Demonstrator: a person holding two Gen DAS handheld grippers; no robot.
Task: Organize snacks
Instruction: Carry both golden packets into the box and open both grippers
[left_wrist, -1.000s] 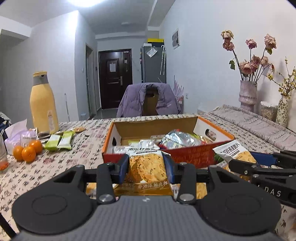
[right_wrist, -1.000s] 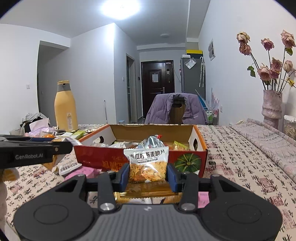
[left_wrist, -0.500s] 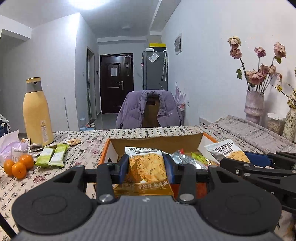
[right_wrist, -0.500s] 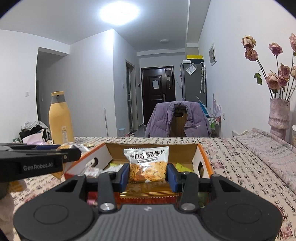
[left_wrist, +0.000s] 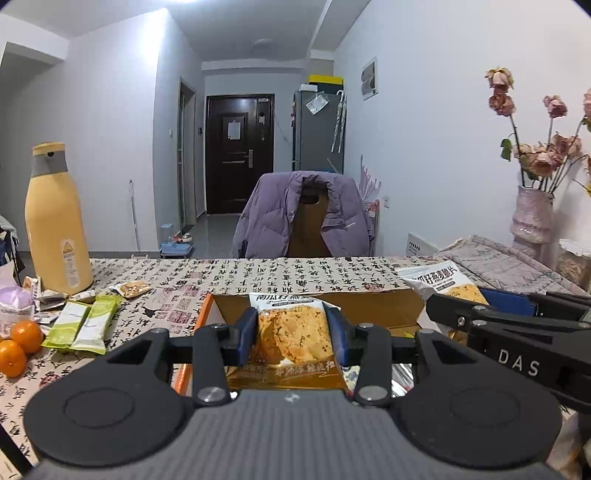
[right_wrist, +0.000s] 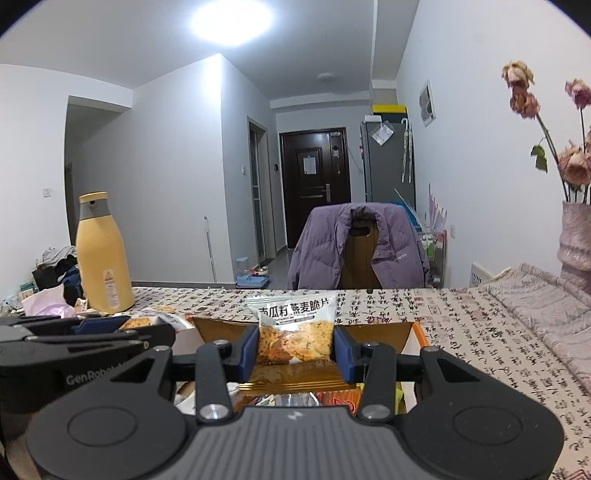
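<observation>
My left gripper is shut on an oat crisp packet, held upright over the open orange cardboard box. My right gripper is shut on a second oat crisp packet, also upright over the box. In the left wrist view the right gripper and its packet show at the right. In the right wrist view the left gripper shows at the left. Other snacks lie in the box, mostly hidden.
A yellow bottle stands at the far left on the patterned tablecloth. Two green packets, small wrappers and oranges lie near it. A chair with a purple jacket stands behind. A vase of dried roses stands right.
Both grippers, still shut on their packets, have moved forward over the box, and both views have tilted up so the near wall and most of the box's inside are hidden.
</observation>
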